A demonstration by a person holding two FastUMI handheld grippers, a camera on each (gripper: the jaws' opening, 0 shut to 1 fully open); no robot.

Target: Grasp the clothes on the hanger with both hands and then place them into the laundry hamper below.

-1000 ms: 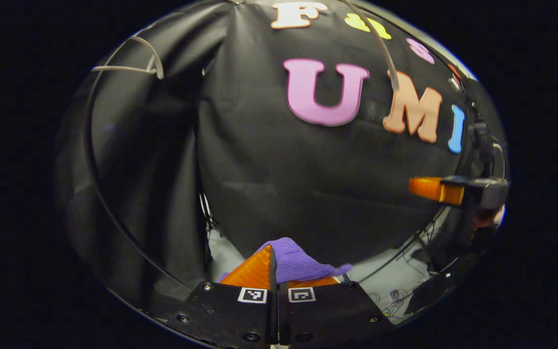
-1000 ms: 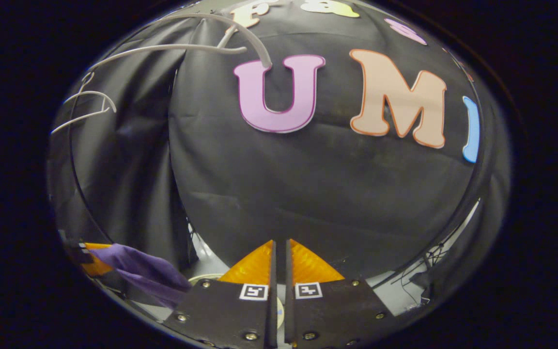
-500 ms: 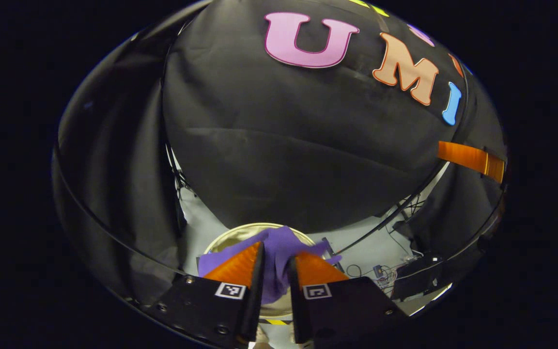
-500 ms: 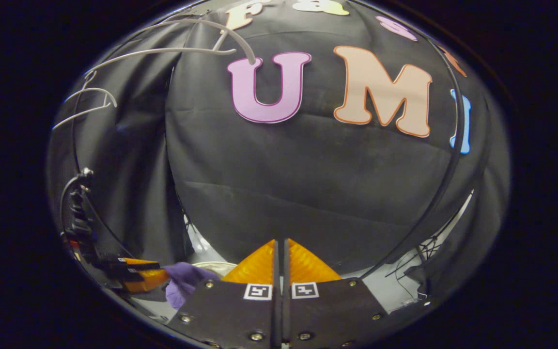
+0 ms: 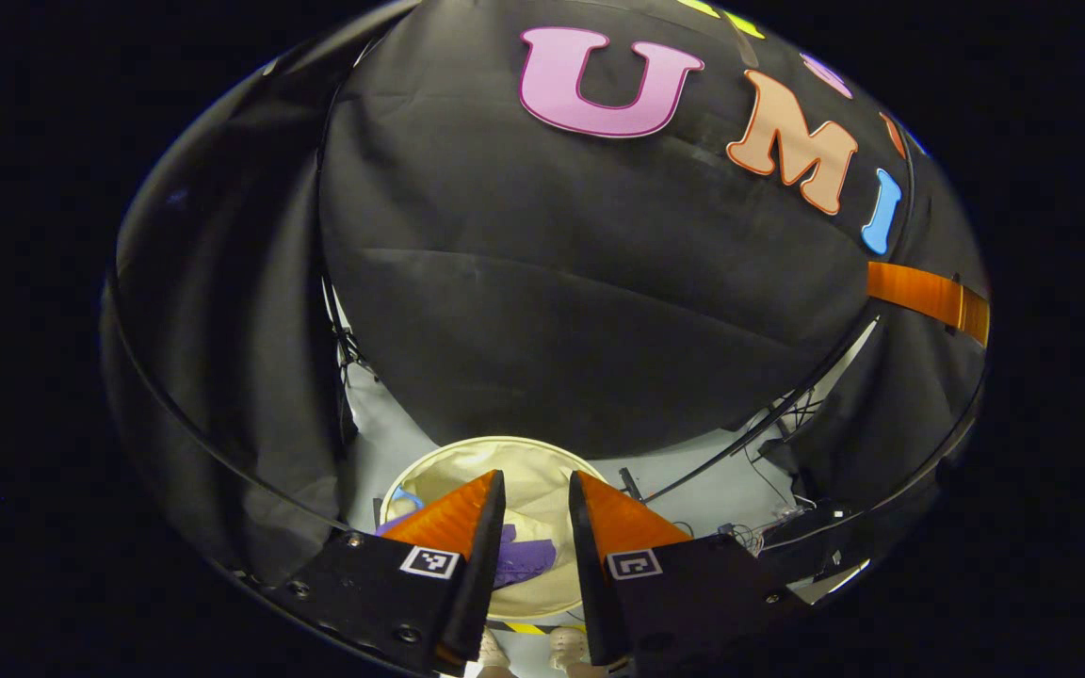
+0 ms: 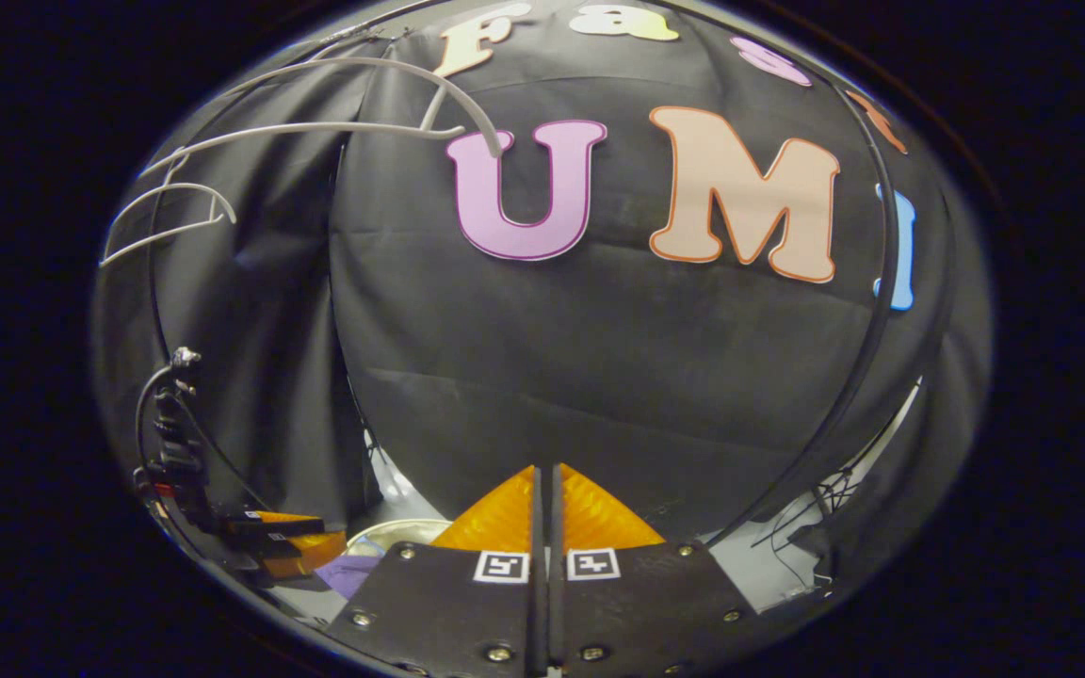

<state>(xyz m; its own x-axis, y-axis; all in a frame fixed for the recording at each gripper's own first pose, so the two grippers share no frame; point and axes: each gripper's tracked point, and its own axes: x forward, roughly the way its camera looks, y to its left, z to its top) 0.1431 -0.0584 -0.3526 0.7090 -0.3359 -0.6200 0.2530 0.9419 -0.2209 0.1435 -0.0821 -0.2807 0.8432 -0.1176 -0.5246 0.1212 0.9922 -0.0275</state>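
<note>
The purple garment (image 5: 524, 560) lies crumpled inside the round cream laundry hamper (image 5: 467, 448) on the floor, seen between my left fingers. My left gripper (image 5: 535, 482) hangs open directly above the hamper with nothing between its fingers. In the right gripper view, the left gripper (image 6: 321, 548) sits low at the left, over a patch of the purple garment (image 6: 354, 573) and the hamper rim (image 6: 403, 526). My right gripper (image 6: 547, 471) is shut with nothing visible between its fingers. It also appears as a strip at the far right of the left gripper view (image 5: 882, 282).
Bare white hangers (image 6: 316, 127) hang at the upper left of the right gripper view, with another hanger (image 6: 166, 202) farther left. Cables (image 5: 769, 527) lie on the pale floor right of the hamper. A person's feet (image 5: 514, 659) stand just before the hamper.
My left gripper tipped down over the hamper and opened, and the purple garment dropped from its fingers into the hamper. My right gripper stayed shut and barely moved.
</note>
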